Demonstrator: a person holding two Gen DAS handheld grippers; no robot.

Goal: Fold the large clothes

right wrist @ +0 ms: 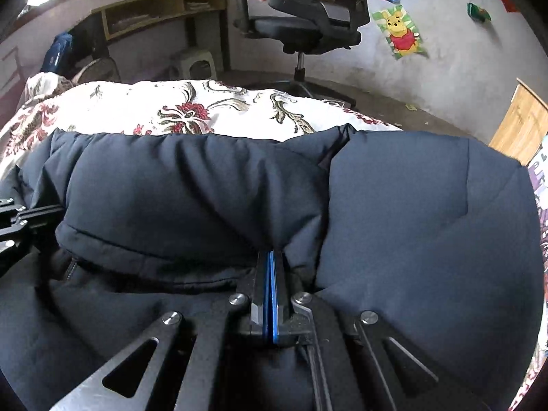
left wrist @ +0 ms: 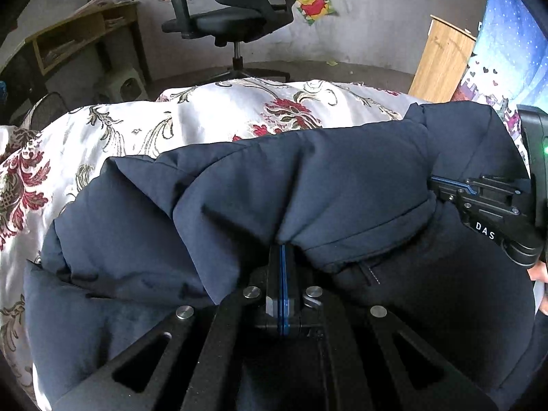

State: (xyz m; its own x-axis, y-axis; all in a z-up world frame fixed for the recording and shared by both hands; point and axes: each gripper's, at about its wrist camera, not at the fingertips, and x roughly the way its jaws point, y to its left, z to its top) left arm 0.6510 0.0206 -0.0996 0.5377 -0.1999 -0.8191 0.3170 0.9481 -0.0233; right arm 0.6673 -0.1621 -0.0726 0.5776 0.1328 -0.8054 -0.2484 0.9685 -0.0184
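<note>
A large navy padded jacket point(left wrist: 308, 185) lies on a bed with a white floral cover point(left wrist: 191, 120). My left gripper point(left wrist: 281, 250) is shut on a bunched fold of the jacket, lifted over the lower layer. My right gripper point(right wrist: 270, 257) is shut on the same folded edge of the jacket point(right wrist: 191, 185), further right. The right gripper also shows at the right edge of the left wrist view point(left wrist: 445, 185). The left gripper's body shows at the left edge of the right wrist view point(right wrist: 20, 222). Both fingertip pairs are buried in fabric.
The floral bed cover point(right wrist: 205, 109) stretches beyond the jacket. A black office chair point(left wrist: 236, 13) stands past the bed. A wooden desk point(left wrist: 78, 37) is at the far left, a wooden cabinet point(left wrist: 441, 65) at the right. A Winnie-the-Pooh poster point(right wrist: 400, 34) hangs on the wall.
</note>
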